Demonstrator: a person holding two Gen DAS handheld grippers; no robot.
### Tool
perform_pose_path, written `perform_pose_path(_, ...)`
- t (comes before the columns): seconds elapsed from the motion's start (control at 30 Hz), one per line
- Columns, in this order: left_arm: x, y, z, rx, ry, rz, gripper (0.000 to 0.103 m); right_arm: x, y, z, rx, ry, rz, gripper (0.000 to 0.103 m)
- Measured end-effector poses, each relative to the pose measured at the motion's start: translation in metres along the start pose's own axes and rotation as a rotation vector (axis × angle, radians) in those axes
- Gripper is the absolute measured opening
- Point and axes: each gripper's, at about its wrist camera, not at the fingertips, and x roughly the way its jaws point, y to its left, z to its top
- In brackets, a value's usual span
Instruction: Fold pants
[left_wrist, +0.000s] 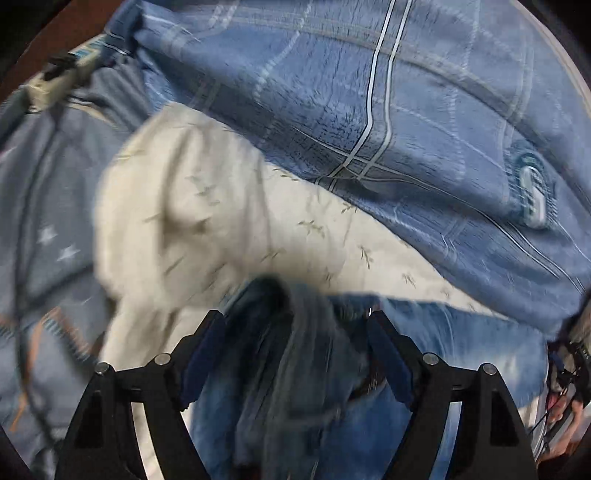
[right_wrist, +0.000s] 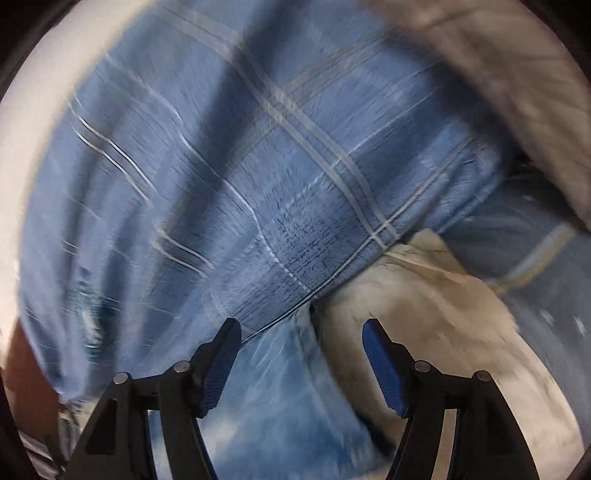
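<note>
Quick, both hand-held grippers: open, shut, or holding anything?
Left hand-held gripper: open; jeans bunched between the fingers, pads not pressing.
Right hand-held gripper: open, empty, above the jeans.

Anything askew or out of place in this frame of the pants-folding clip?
Yes. The jeans lie bunched in a rumpled ridge between the open left gripper jaws, not flat. A power strip sits on the bedding at the far left.
</note>
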Motion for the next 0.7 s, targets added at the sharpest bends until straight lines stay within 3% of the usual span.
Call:
perform_pose_path(0.03, 0.009, -0.004, 0.003, 0.002, 0.004, -0.004, 0.071, 0.013, 0.002, 0.003, -0.006, 0.015, -0.016, 0.071)
perform_pose_path(0.07, 0.016, -0.010, 0.004, 0.017, -0.001, 0.000, 0.042, 0.025, 0.003, 0.004, -0.016, 0.022, -0.022, 0.071)
perform_pose_path(0.13, 0.032, -0.019, 0.006, 0.050, 0.020, 0.024, 0.013, 0.046, 0.009, 0.003, -0.071, 0.053, -0.032, 0.071)
perform_pose_path(0.17, 0.038, -0.021, 0.007, 0.050, 0.024, 0.022, 0.010, 0.053, 0.013, 0.001, -0.106, 0.061, -0.052, 0.069)
perform_pose_path(0.23, 0.045, -0.023, 0.007, 0.052, 0.016, 0.029, 0.008, 0.059, 0.025, -0.005, -0.199, 0.048, -0.055, 0.034)
perform_pose_path(0.33, 0.035, -0.025, 0.002, 0.069, -0.016, 0.010, 0.007, 0.051, 0.038, -0.018, -0.279, 0.045, -0.116, 0.022)
perform_pose_path(0.37, 0.023, -0.025, 0.001, 0.073, -0.044, -0.013, 0.007, 0.041, 0.039, -0.021, -0.278, 0.022, -0.105, 0.013)
perform_pose_path(0.53, -0.052, -0.020, -0.020, 0.138, -0.173, -0.104, 0.006, -0.047, 0.027, -0.037, -0.225, -0.141, 0.023, 0.008)
perform_pose_path(0.6, -0.079, -0.019, -0.032, 0.168, -0.205, -0.118, 0.006, -0.076, 0.020, -0.048, -0.232, -0.166, 0.035, 0.006)
perform_pose_path(0.7, -0.124, -0.011, -0.059, 0.195, -0.263, -0.203, 0.006, -0.113, 0.001, -0.064, -0.204, -0.180, 0.074, 0.006)
